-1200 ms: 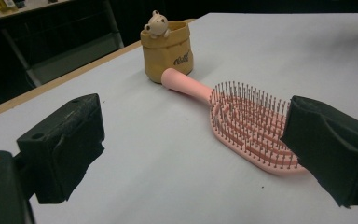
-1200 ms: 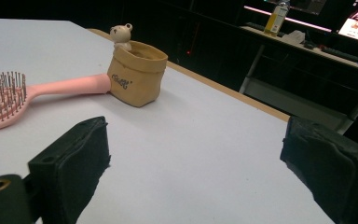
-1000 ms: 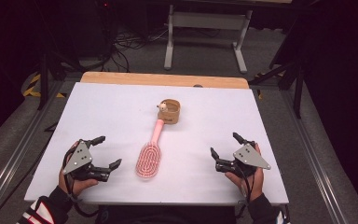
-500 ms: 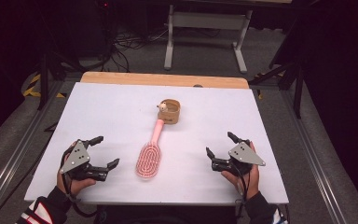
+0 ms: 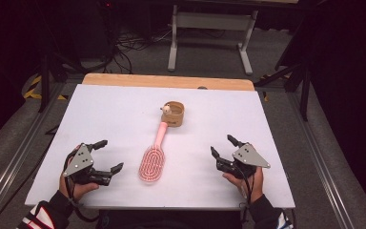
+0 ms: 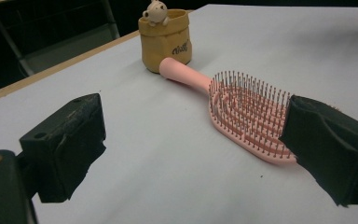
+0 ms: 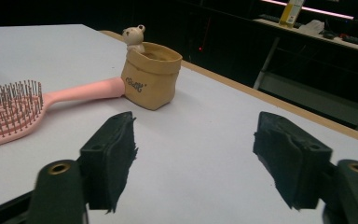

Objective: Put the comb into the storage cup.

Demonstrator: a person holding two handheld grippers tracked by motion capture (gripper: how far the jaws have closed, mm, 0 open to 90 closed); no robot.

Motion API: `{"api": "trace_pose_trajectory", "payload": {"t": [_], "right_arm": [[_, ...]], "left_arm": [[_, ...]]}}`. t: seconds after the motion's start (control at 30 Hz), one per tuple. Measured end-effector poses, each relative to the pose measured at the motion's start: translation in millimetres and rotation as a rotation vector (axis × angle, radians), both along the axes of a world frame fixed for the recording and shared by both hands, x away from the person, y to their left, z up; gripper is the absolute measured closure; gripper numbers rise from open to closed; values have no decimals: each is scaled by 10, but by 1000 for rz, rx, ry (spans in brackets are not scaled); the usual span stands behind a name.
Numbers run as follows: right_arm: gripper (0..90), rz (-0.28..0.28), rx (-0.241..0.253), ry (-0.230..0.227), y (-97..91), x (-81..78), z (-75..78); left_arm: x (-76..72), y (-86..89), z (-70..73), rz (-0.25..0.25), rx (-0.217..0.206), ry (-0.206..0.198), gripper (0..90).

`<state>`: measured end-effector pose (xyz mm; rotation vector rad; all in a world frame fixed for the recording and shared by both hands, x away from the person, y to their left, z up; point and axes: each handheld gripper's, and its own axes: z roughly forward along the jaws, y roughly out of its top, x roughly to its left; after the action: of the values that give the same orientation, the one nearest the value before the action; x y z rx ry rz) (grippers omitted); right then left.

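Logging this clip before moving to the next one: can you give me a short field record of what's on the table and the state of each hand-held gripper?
surface: white table with a wooden far edge
hairbrush: pink hairbrush, lying bristles up near the table's middle, handle pointing away from the person
holder: small tan pouch-shaped holder with a little bear figure on its rim; the brush handle's end touches its base
left hand-held gripper: open, holding nothing, left of the brush head
right hand-held gripper: open, holding nothing, right of the brush
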<state>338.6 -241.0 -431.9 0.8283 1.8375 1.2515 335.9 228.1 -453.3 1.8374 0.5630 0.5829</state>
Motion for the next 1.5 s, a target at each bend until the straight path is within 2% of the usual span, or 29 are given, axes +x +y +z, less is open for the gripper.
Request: {"api": "trace_pose_trajectory", "payload": {"t": [0.07, 0.13, 0.2, 0.3, 0.5, 0.6, 0.77, 0.9, 1.1, 1.5], "right_arm": [[400, 10, 0, 4, 12, -3, 5], [517, 31, -5, 9, 26, -4, 11], [600, 35, -19, 4, 54, -13, 22], [716, 60, -13, 16, 93, 2, 55], [867, 124, -19, 20, 187, 56, 117], [898, 141, -30, 19, 242, 85, 141], [900, 198, -54, 31, 350, 164, 164], [900, 241, -75, 54, 456, 285, 199], [900, 271, -101, 62, 647, 468, 282], [900, 334, -250, 121, 1269, 872, 231]], "left_arm": [[-1, -2, 0, 4, 1, -2, 72], [0, 4, 6, 5, 1, -2, 73], [1, 3, 4, 5, -2, -3, 74], [2, -1, 3, 6, 0, -3, 76], [2, -11, -5, 4, -3, 2, 77], [8, -19, -8, 7, 4, -3, 77], [2, -25, -7, 5, 1, -3, 78], [0, -13, 0, 10, -1, -4, 78], [-12, -5, 5, 13, -14, -3, 79], [-13, 7, 7, 20, -28, -7, 80]]}}
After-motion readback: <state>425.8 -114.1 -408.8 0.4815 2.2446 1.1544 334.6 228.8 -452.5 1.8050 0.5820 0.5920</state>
